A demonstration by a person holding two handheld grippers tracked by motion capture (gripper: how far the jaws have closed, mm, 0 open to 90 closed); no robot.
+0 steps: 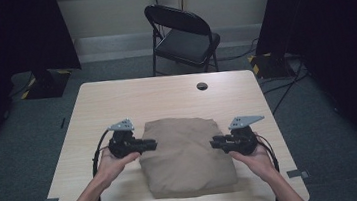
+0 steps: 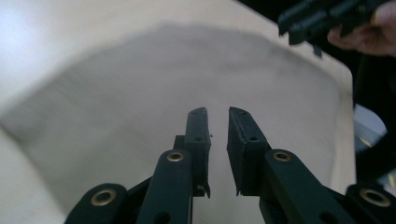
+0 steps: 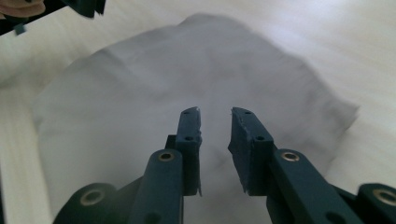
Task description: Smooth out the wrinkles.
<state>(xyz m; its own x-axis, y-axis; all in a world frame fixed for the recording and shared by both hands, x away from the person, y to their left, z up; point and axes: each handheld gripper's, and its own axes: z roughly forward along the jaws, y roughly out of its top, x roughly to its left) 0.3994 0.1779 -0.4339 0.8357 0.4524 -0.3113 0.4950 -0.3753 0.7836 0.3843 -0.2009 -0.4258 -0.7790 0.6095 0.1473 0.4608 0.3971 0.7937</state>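
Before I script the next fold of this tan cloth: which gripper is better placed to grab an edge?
Neither clearly. The left gripper sits at the folded cloth's left edge, the right gripper at its right; both have a narrow empty gap between the jaws.

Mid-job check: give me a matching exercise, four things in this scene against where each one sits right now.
Things:
1. left gripper
2. right gripper
3. folded tan cloth
4. folding chair

Places:
A. beyond the table's far edge
B. at the cloth's right edge
C. middle of the table, nearer the person
D. at the cloth's left edge

Pairs: 1-D, 2-B, 3-C, 4-A
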